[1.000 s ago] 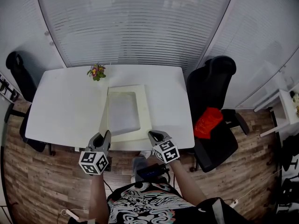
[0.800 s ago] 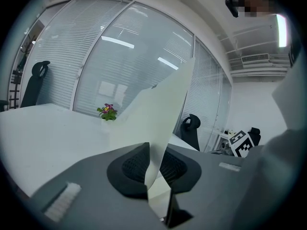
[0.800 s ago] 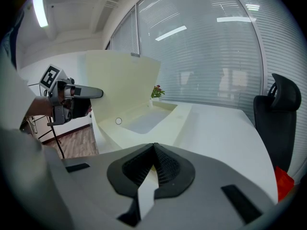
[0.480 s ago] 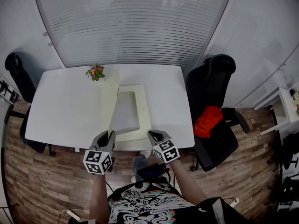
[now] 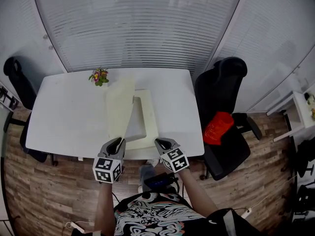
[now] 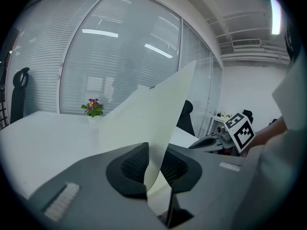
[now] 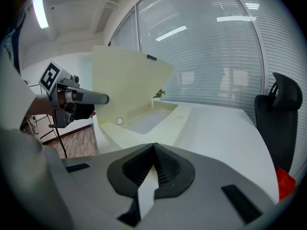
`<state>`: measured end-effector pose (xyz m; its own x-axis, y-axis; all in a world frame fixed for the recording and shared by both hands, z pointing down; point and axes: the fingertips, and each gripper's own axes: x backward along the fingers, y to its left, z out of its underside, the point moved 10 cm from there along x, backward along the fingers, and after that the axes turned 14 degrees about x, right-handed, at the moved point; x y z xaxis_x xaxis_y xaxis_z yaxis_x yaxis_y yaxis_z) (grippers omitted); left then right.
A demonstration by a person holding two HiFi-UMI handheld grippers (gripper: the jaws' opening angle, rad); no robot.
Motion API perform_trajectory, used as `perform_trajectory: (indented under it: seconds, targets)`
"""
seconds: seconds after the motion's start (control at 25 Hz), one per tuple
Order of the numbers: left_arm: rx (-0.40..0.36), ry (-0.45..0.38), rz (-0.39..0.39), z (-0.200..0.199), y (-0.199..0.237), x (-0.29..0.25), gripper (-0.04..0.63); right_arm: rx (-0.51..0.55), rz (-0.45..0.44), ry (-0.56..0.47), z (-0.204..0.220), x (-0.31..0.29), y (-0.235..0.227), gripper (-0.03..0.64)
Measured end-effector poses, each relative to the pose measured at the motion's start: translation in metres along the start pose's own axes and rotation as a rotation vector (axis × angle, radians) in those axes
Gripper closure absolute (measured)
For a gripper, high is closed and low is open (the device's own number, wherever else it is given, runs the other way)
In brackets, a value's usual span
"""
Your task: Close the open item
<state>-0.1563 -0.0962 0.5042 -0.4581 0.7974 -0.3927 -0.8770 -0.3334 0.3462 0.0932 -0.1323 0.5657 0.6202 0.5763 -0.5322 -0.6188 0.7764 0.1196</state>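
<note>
A flat cream box (image 5: 149,116) lies open on the white table (image 5: 64,112), its shallow tray (image 7: 146,120) showing. Its lid (image 5: 120,107) stands raised on edge along the tray's left side, leaning over it. My left gripper (image 5: 116,142) is at the lid's near corner; the lid (image 6: 153,114) runs between its pads and the jaws are opening. My right gripper (image 5: 161,142) is at the box's near right edge, shut on a thin cream rim (image 7: 145,198). In the right gripper view the left gripper (image 7: 96,98) shows beside the lid (image 7: 124,75).
A small flower pot (image 5: 99,76) stands at the table's far edge, just behind the lid. A black office chair (image 5: 224,107) with a red thing (image 5: 218,128) on its seat stands right of the table. Another black chair (image 5: 15,82) is at the left. Wooden floor lies below.
The lid has swung up from low at the tray's left side and now leans over the tray. My left gripper has moved right with it. The right gripper has stayed put.
</note>
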Motion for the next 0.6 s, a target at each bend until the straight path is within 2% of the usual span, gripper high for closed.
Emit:
perform_trajectory:
  seconds: [0.4, 0.6]
  targets:
    - [-0.132, 0.115, -0.028, 0.0, -0.014, -0.016, 0.537, -0.002, -0.009, -0.006, 0.0, 0.0, -0.002, 0.615]
    - [-0.173, 0.157, -0.031, 0.001, -0.017, -0.022, 0.531, -0.004, -0.008, -0.008, 0.001, 0.0, -0.002, 0.615]
